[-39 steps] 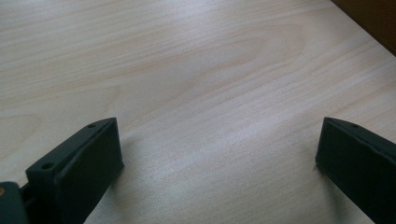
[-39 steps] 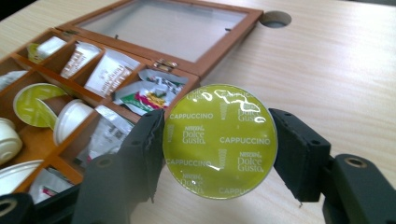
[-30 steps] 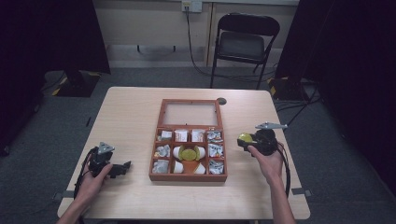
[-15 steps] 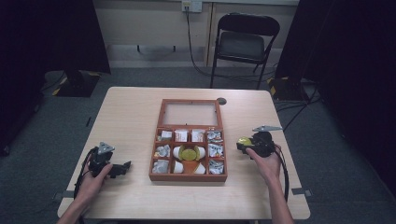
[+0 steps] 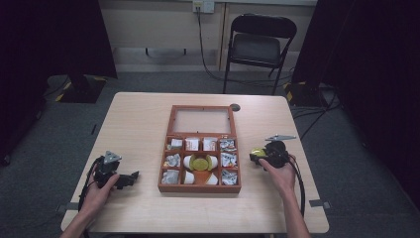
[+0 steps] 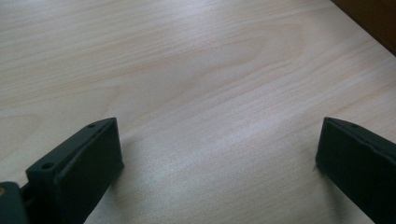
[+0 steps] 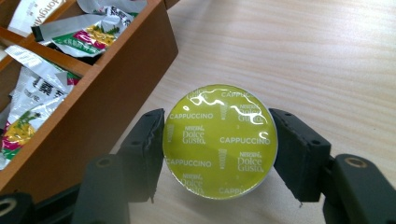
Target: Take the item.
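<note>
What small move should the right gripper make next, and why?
Probably set the pod down on the table and open. The right gripper clamps it beside the box, low over bare wood. The left gripper sits open and idle.

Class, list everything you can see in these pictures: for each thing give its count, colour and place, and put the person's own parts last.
Table: one, light wood, centre of the room.
Wooden box: one, reddish brown, mid-table, compartments, lid open.
Sachets: several, silvery and white, in the box's outer compartments.
Pods in box: a few, white with one yellow-green top, middle compartments.
Cappuccino pod: one, yellow-green lid, held just right of the box.
Folding chair: one, black, beyond the table.
Left gripper: black, jaws apart over bare table.
Right gripper: black, jaws closed on the pod.
Hands: two, near edge.
</note>
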